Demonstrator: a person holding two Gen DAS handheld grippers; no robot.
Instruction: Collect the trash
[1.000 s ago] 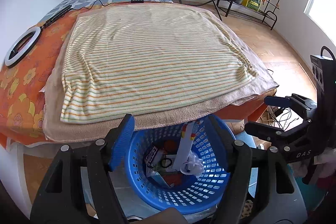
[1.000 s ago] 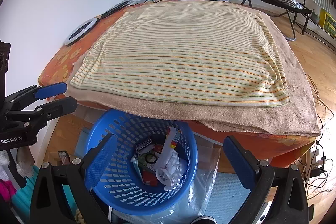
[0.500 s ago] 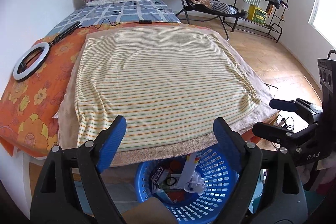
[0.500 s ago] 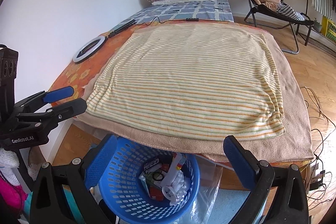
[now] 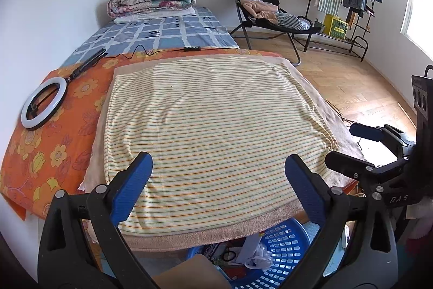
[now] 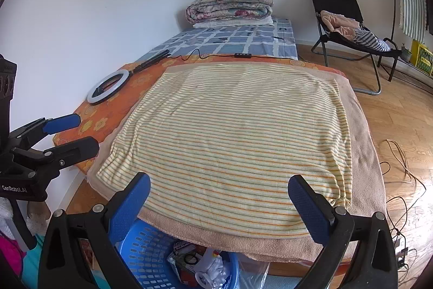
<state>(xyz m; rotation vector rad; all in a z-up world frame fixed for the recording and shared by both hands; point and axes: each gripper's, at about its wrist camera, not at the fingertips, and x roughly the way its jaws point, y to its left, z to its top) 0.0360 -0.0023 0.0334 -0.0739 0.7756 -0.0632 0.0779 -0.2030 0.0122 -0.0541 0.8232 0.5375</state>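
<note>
The left gripper (image 5: 217, 180) has its blue-padded jaws opening wide with nothing between them; the right gripper (image 6: 219, 194) is spread just as wide and holds nothing. Below and just in front of both sits the blue perforated plastic basket (image 5: 286, 245), partly tucked under the bed edge, with the collected trash (image 6: 208, 267), crumpled white paper and wrappers, lying inside. Ahead of the grippers the yellow striped cloth (image 5: 216, 126) lies flat over a beige towel (image 6: 365, 153) on the bed.

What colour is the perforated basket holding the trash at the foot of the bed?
Blue. The basket shows best in the right wrist view.
</note>
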